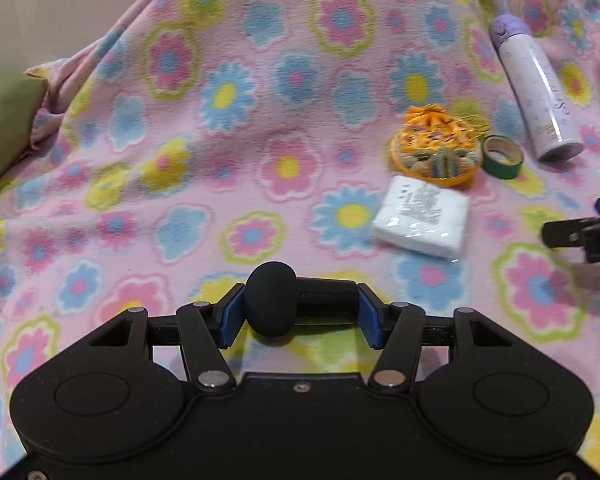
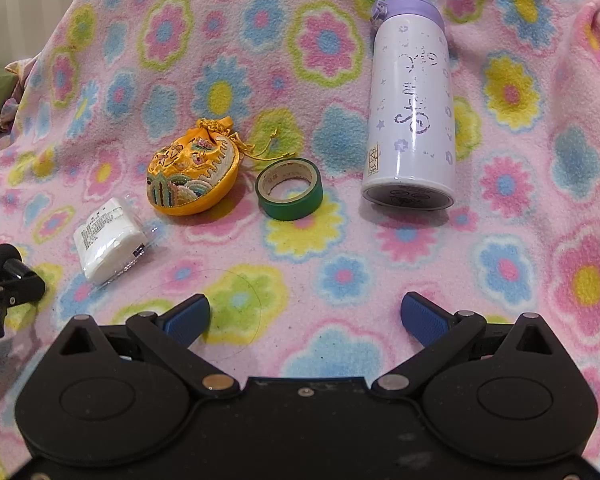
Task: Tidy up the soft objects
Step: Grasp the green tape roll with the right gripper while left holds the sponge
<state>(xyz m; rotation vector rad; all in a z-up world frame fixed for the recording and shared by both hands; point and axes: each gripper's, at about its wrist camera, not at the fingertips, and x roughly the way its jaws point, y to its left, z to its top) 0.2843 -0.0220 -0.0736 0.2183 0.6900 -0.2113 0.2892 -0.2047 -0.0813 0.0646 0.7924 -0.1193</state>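
My left gripper (image 1: 300,316) is shut on a small black microphone-like object with a rounded foam head (image 1: 271,300); its blue pads press on both ends. The same object (image 2: 4,258) shows at the far left of the right wrist view. An orange embroidered pouch (image 2: 194,178) lies on the flowered blanket, with a white plastic-wrapped tissue pack (image 2: 110,240) beside it on the left. My right gripper (image 2: 304,316) hangs open over the blanket with nothing between its fingers. It also shows at the right edge of the left wrist view (image 1: 588,232).
A green tape roll (image 2: 290,188) lies right of the pouch. Further right lies a white and purple bottle (image 2: 412,112) on its side. A pink flowered blanket (image 1: 228,168) covers the whole surface. A green cushion (image 1: 4,120) sits at the left edge.
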